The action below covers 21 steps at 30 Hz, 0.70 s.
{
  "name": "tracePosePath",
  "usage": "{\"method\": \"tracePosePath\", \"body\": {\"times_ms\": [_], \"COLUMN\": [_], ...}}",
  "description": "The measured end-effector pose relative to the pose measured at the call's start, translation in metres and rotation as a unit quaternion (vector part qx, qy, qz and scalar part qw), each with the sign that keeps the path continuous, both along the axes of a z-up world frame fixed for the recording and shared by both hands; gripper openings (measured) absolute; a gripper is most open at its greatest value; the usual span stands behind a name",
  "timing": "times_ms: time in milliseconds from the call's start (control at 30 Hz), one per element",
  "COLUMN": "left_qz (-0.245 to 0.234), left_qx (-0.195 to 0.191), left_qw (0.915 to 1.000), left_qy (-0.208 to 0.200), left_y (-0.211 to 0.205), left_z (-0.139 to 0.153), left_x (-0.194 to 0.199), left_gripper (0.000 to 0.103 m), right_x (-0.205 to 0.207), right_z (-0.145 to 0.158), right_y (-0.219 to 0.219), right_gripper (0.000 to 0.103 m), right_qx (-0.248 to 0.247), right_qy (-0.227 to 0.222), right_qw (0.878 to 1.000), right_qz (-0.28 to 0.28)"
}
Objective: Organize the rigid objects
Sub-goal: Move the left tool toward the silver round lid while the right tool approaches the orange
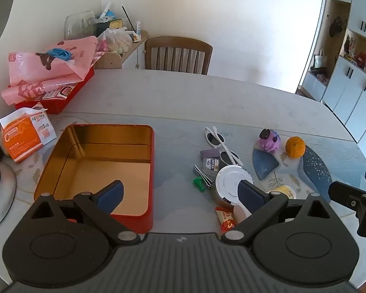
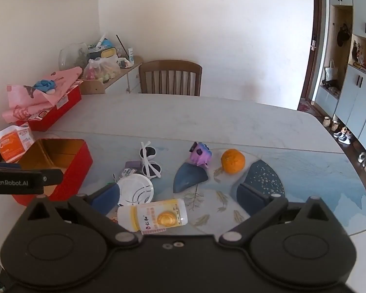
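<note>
Left gripper jaws spread wide, holding nothing, right gripper likewise — white bottle lying untouched between them

The left hand-held gripper is matte black, with a ribbed grey top plate, two round housings, and linkage arms pinned by silver screws. Its fingers carry dark blue pads. The right hand-held gripper looks the same, though its plate seems smooth. White "GenRobot.AI" lettering marks one side bar.
</note>
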State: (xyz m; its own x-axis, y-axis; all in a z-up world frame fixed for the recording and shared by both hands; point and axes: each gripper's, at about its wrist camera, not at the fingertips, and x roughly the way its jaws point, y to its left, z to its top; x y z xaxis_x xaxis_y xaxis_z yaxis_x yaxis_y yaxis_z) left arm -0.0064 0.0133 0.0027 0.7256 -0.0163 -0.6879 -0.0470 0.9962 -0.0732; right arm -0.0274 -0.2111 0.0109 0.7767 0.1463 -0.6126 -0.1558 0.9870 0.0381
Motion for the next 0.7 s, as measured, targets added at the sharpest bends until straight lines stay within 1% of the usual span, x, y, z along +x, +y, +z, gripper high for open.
{"method": "tracePosePath", "body": {"times_ms": [300,700], "left_qz": [0.001,-0.012], "left_qx": [-0.001,0.000], "left_qw": [1.0000,0.9999], "left_qy": [0.000,0.007], "left_y": [0.0045,0.0004], "left_z": [0.0011,-0.0017], "left_x": [-0.0020,0.0020], "left_gripper": [0.100,0.100], "right_x": [-0.0013,0.0003], "right_z": [0.0017,-0.0003], "right_y": [0.0062,0.0043], "right_gripper": [0.102,0.102], "right_qx": [0.001,0.001], "right_qy": [-0.004,-0.005], "right_qw": [1.000,1.000], "right_qz": [0.001,-0.006]}}
